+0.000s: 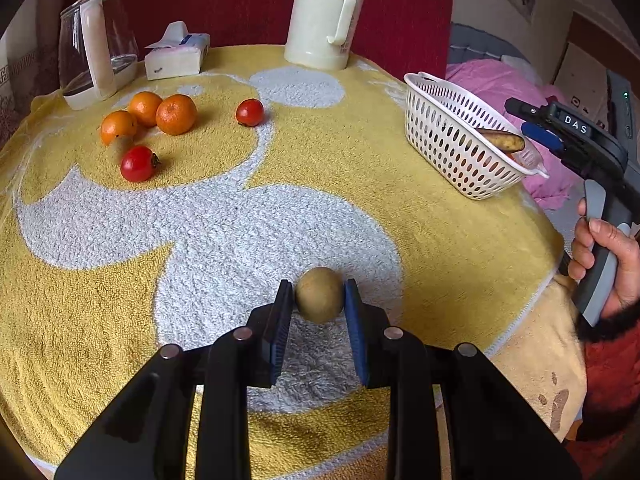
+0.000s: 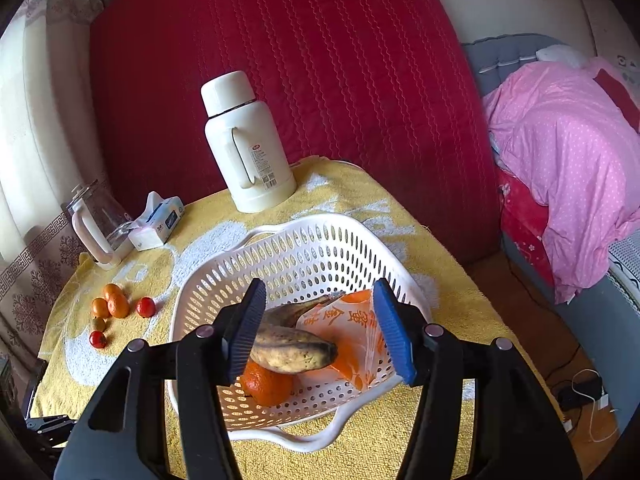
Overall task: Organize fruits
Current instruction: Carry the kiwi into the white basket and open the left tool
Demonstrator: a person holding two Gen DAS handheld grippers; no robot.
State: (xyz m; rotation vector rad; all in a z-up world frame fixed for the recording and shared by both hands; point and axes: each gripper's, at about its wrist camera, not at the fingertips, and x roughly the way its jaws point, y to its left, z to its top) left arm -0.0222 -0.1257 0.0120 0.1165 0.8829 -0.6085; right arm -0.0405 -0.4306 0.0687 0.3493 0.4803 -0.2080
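Left gripper (image 1: 319, 295) is clamped on a small brown kiwi (image 1: 319, 294), presumably heading for the white basket (image 2: 304, 256) (banana (image 2: 294, 350) and orange (image 2: 266, 386) already in there), while the right gripper (image 2: 320, 330) hangs unclenched and empty over it.

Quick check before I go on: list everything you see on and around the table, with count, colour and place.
oranges: three, orange, far left
tomatoes: two, red, beside oranges
kiwi: one, brown, held
second kiwi: one, among oranges
basket: white, right edge
banana: one, browned, in basket
orange: one, under banana
thermos: cream, back
kettle: glass, back left
tissue pack: white
left gripper: shut on kiwi
right gripper: open over basket
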